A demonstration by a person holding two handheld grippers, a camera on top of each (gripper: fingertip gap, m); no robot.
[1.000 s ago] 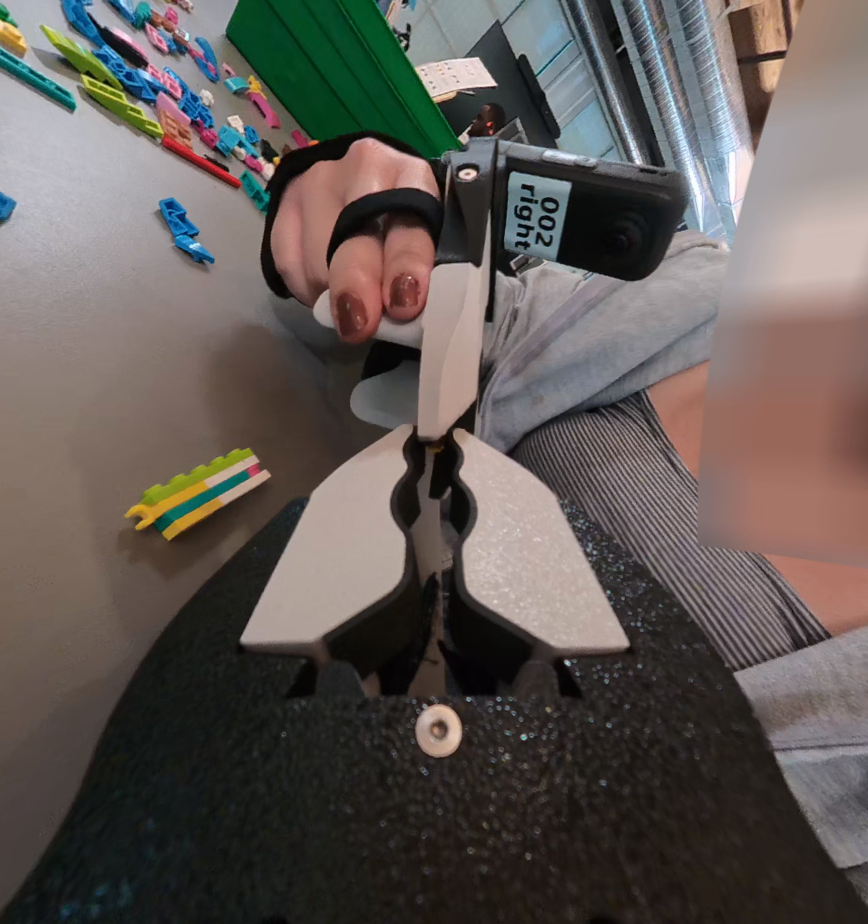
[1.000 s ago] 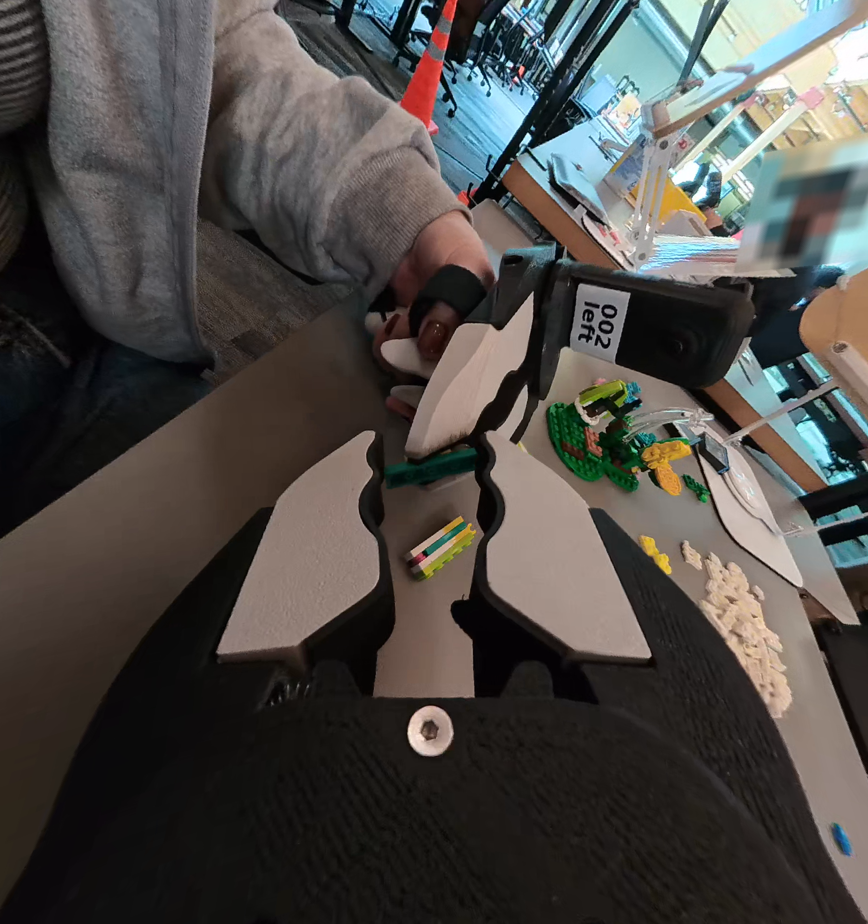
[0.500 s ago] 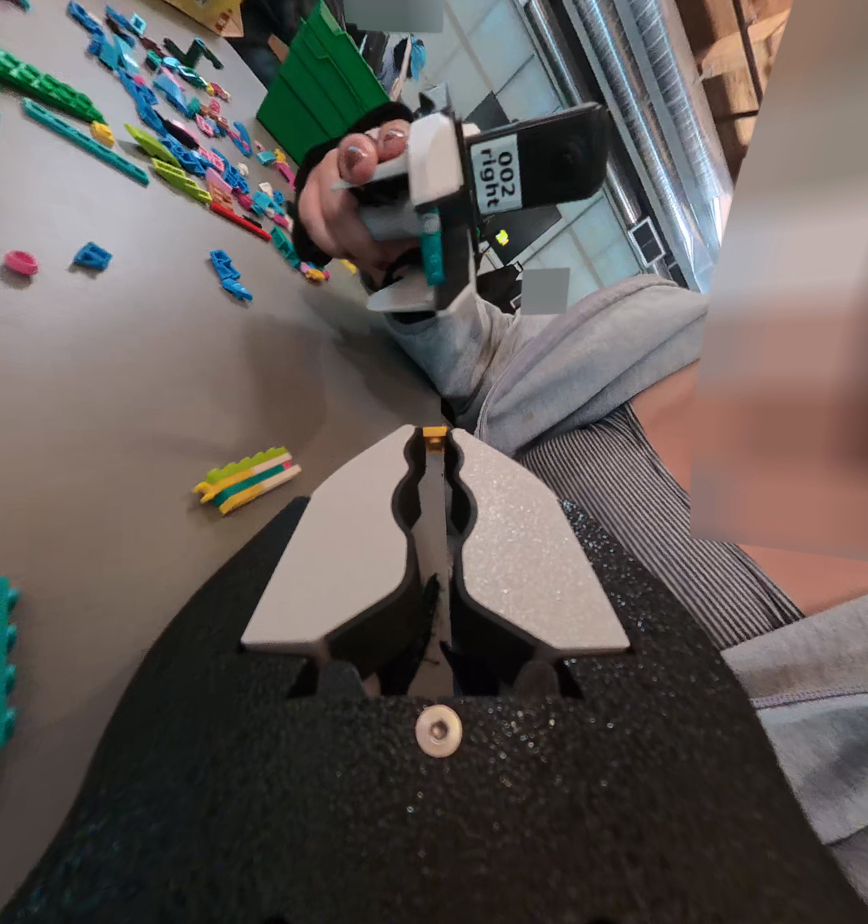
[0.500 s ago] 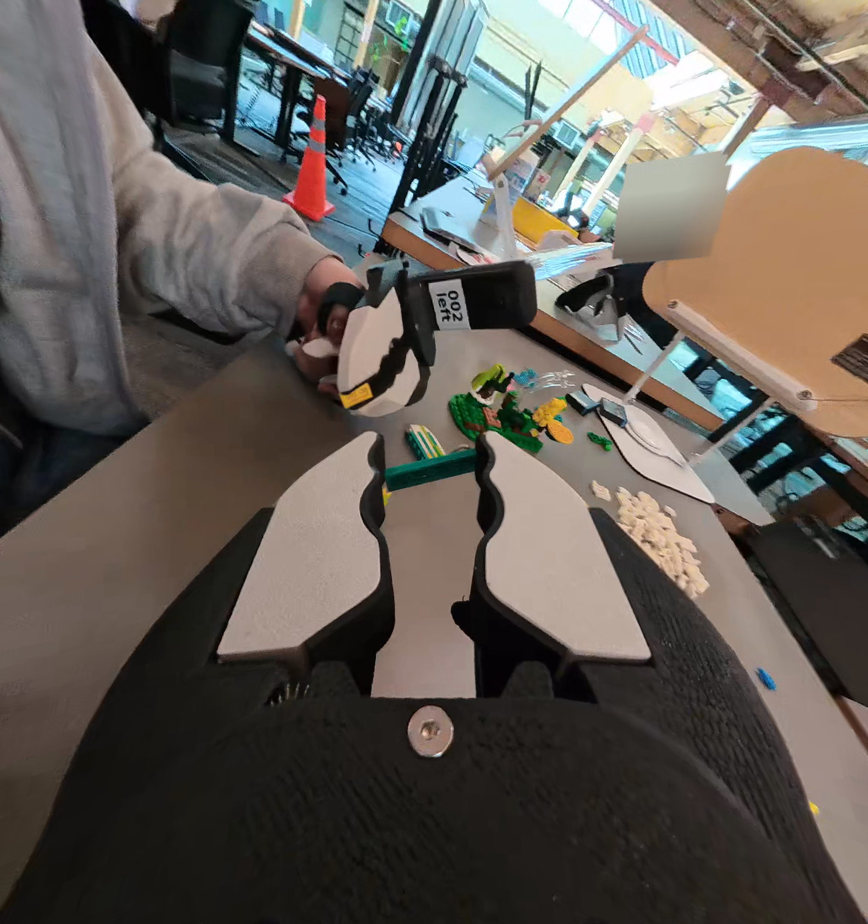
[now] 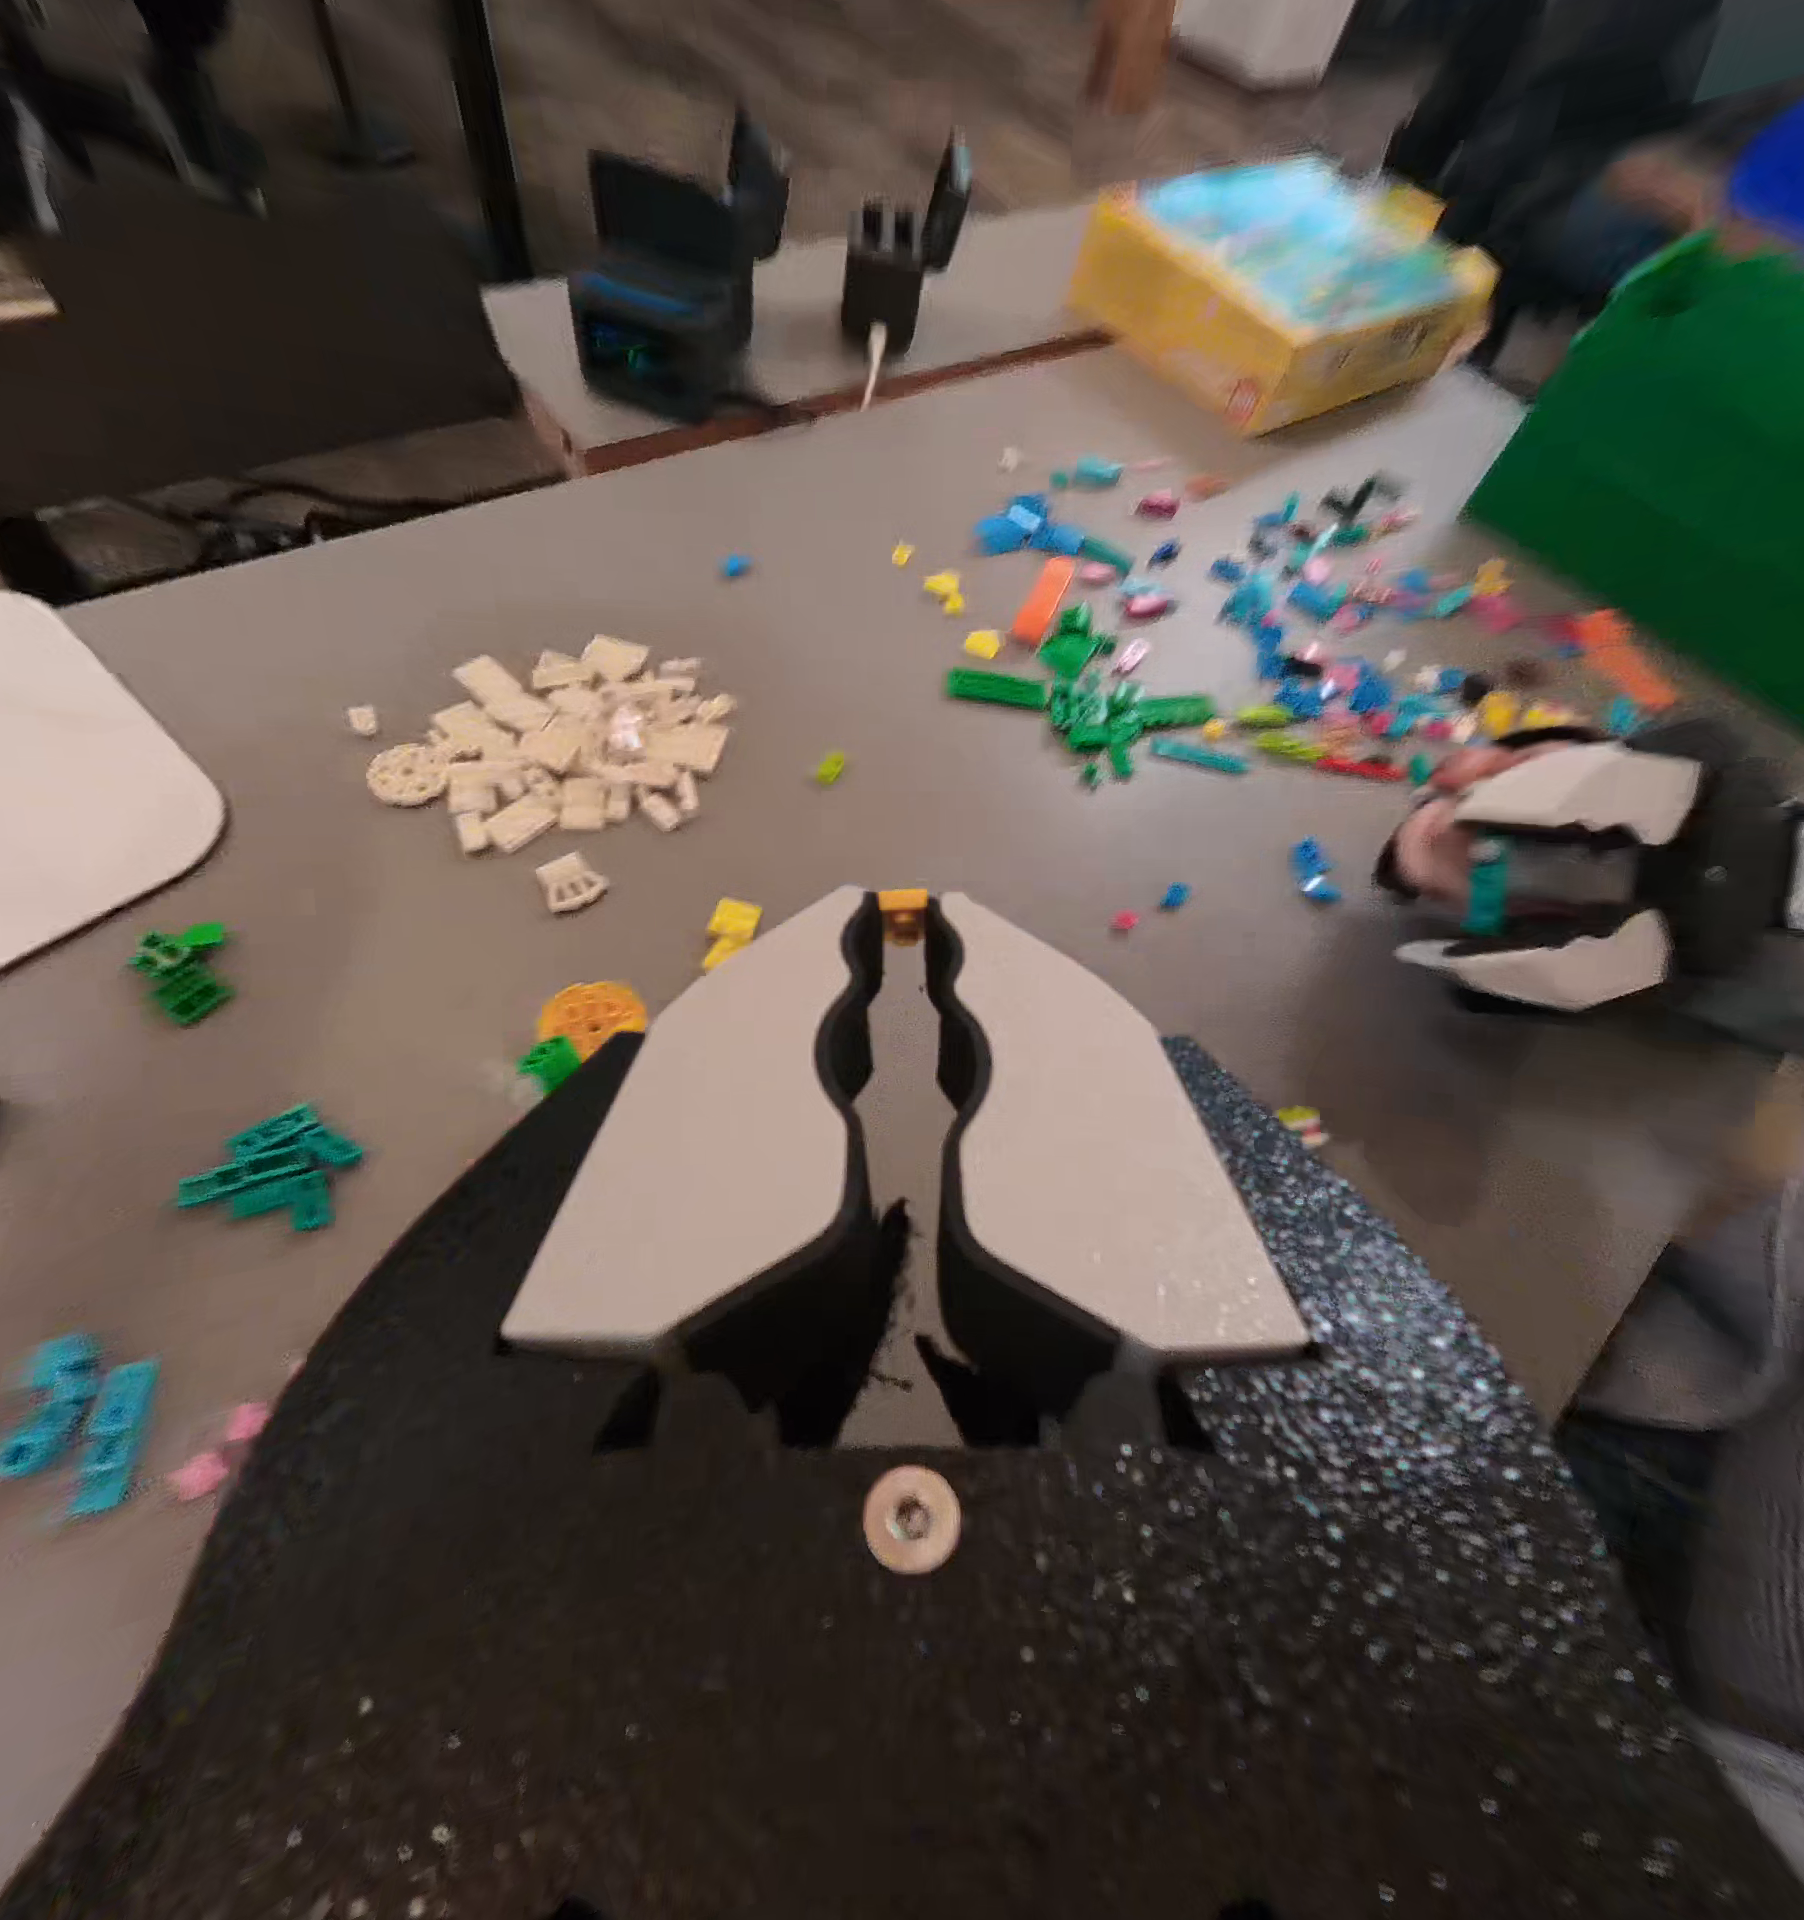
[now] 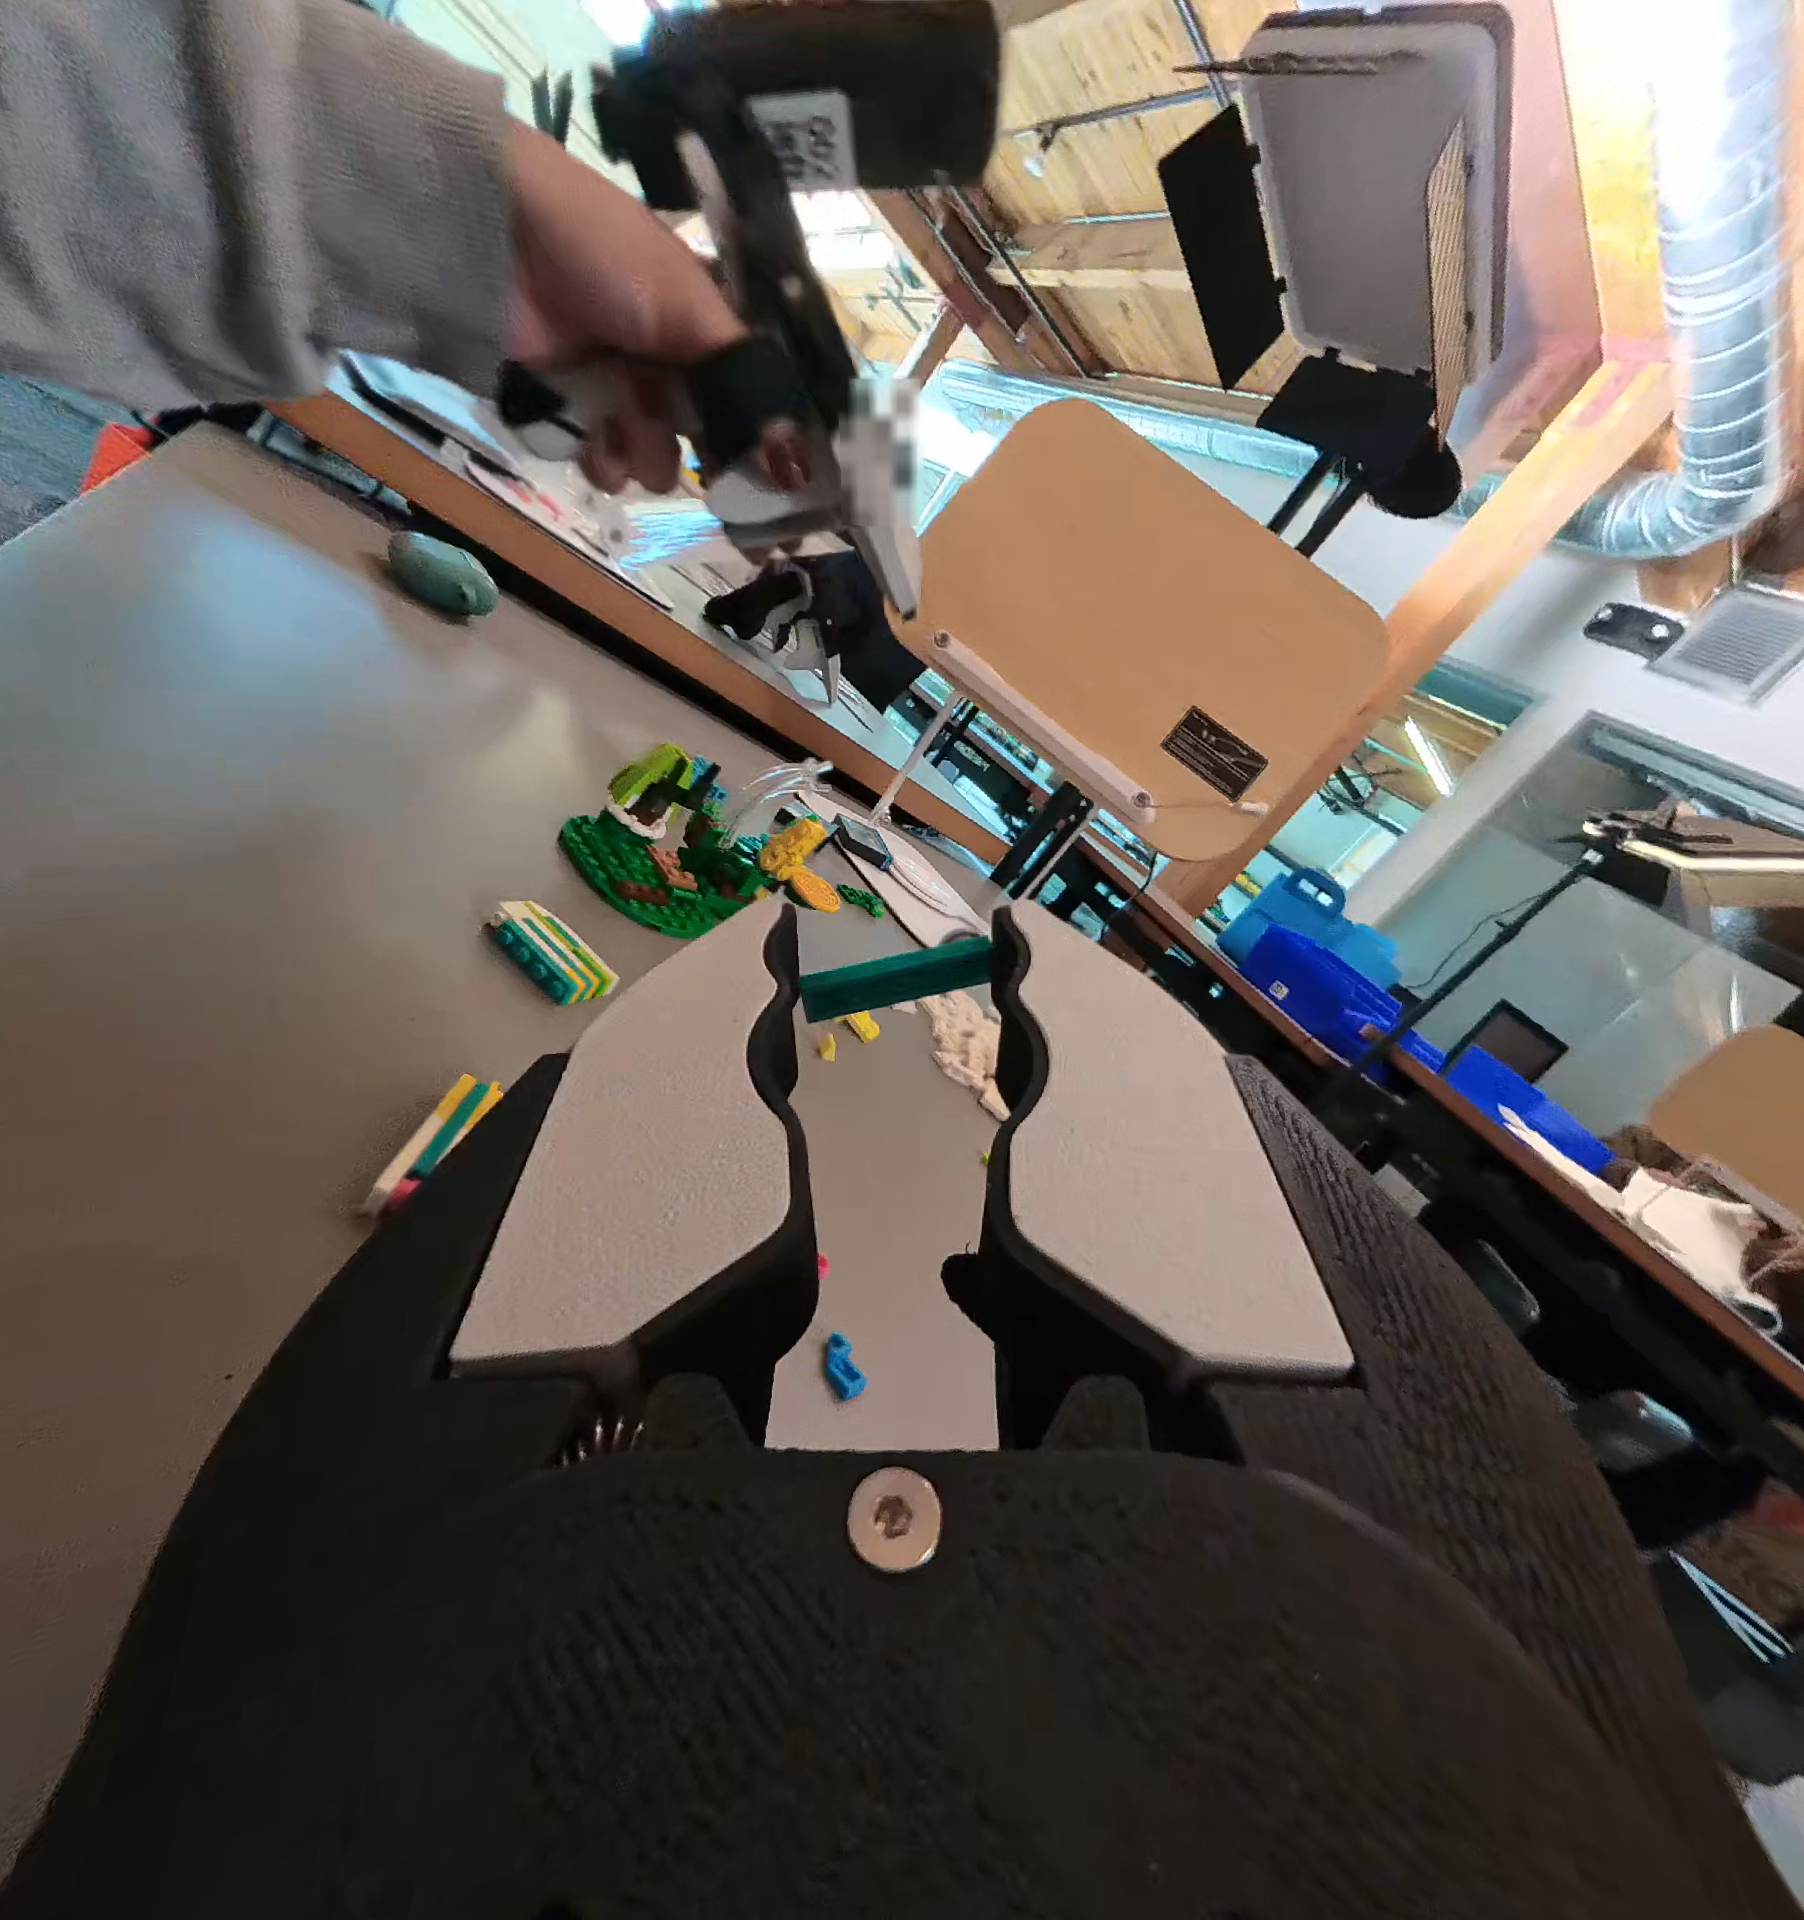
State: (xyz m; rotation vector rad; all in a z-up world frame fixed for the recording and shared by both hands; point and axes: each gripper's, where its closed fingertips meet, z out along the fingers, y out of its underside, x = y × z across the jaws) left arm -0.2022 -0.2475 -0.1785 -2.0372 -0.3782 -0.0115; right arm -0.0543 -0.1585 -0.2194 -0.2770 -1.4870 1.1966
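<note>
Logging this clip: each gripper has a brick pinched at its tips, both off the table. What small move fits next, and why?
Probably bring the two tips together. The left gripper pinches a small orange plastic brick; the right gripper clamps a long dark-green plastic brick crosswise. Both are above the grey table, well apart.

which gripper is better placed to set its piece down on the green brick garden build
Probably the right gripper. It holds a long dark teal brick bar across its fingertips, low over the grey table, with the green brick garden build just ahead. The left gripper, pinching a small orange brick, faces elsewhere.
</note>
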